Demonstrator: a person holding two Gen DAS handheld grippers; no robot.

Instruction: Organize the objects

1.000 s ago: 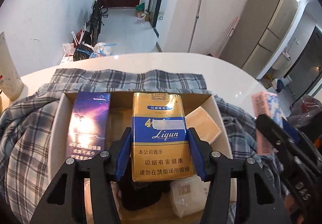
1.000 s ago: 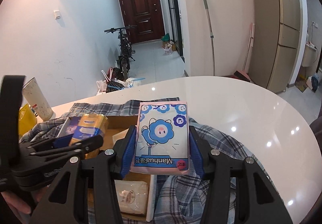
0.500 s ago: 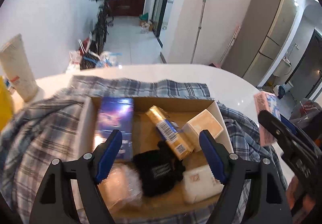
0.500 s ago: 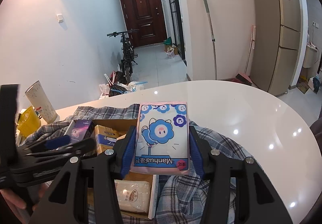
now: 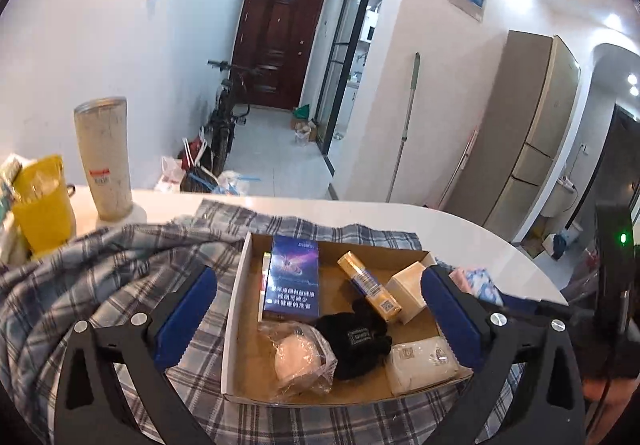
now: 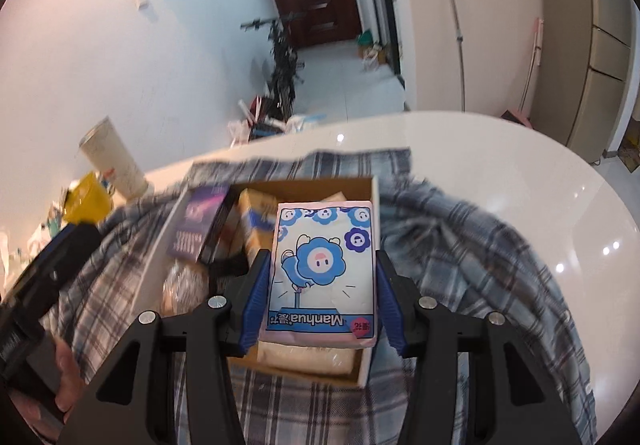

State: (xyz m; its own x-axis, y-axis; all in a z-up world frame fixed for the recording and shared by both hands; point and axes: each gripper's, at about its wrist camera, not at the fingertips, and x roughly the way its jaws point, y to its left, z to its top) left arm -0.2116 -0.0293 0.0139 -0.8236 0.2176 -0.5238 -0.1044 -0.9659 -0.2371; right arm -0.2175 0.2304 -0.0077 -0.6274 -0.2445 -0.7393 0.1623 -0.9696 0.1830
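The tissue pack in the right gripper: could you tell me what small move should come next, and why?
Probably lower the tissue pack into the cardboard box and let go. The right gripper holds it clamped just above the box, which already contains the other small items, while the left gripper, whose fingers have just been opening, is empty and clear of it.

place: home, entry hall | ahead of gripper: bicycle (image 5: 224, 117) by dark front door (image 5: 276, 45) | right: tall fridge (image 5: 524, 149), mop (image 5: 404, 125)
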